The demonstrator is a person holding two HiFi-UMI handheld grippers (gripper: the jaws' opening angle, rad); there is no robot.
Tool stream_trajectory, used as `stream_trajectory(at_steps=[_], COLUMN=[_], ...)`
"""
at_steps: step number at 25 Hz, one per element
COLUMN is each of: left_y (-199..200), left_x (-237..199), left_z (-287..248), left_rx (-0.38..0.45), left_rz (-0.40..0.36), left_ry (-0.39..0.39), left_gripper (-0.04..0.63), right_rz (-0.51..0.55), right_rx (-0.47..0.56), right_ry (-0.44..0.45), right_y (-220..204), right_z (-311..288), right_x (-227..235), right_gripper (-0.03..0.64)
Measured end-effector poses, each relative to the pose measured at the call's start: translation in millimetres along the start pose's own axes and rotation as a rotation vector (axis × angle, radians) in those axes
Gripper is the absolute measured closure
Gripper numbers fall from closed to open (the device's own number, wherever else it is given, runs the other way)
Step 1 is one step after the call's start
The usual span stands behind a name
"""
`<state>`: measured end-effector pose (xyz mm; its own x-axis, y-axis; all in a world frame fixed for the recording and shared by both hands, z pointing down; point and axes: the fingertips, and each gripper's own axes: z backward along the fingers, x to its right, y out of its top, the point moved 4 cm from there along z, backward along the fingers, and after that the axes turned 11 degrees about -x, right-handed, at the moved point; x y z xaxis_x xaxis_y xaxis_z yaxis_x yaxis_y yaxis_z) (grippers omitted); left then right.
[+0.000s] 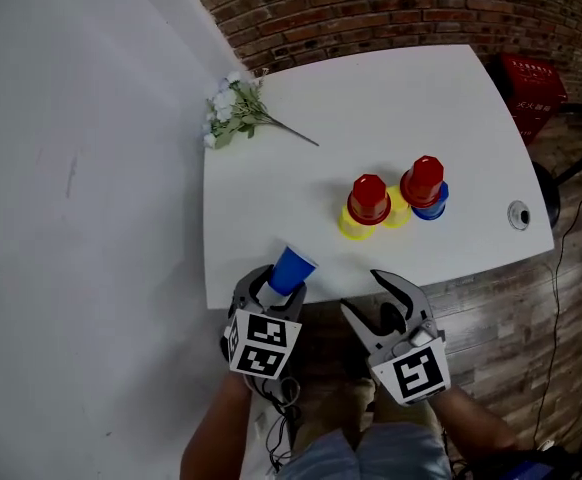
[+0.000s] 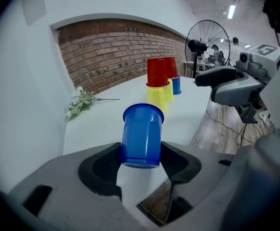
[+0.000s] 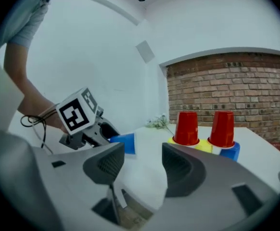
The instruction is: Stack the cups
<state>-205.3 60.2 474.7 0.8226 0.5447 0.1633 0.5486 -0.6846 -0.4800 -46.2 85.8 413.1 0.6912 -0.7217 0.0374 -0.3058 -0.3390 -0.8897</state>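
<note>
Left claw [image 1: 276, 290] is clenched on a blue cup [image 1: 292, 269], its pads pressing the cup's sides near the base. The cup tilts with its open rim pointing away from the claw, over the near edge of the white counter [image 1: 391, 98]. Right claw [image 1: 361, 293] is released, its jaws apart with nothing between them, just off the counter's near edge and beside the left claw.

Farther in on the counter stand 2 small stacks, close together. 1 inverted red cup [image 1: 368, 198] sits on a yellow cup [image 1: 352, 227], and more yellow shows between the stacks. The other red cup [image 1: 423, 180], also inverted, sits on a second blue cup [image 1: 431, 208]. A sprig of white flowers [image 1: 233, 108] lies at the counter's far left corner, well apart from the cups.
</note>
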Motion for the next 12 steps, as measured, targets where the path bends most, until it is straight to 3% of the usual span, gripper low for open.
stream_trajectory(at_steps=[5,12], left_y=[2.8,-3.1], left_x=[5.3,11.8], left_z=[0.8,-1.7], left_rx=[-0.043,-0.139], left_rz=[-0.031,-0.128], left_ry=[-0.007,-0.028], left_gripper=[0.334,0.334], right_rz=[0.13,0.231], right_rx=[0.036,0.061], right_ry=[-0.063,-0.067], right_y=[20.8,29.9], right_z=[-24.0,-47.9], right_x=[3.2,-14.2], right_gripper=[0.391,0.446])
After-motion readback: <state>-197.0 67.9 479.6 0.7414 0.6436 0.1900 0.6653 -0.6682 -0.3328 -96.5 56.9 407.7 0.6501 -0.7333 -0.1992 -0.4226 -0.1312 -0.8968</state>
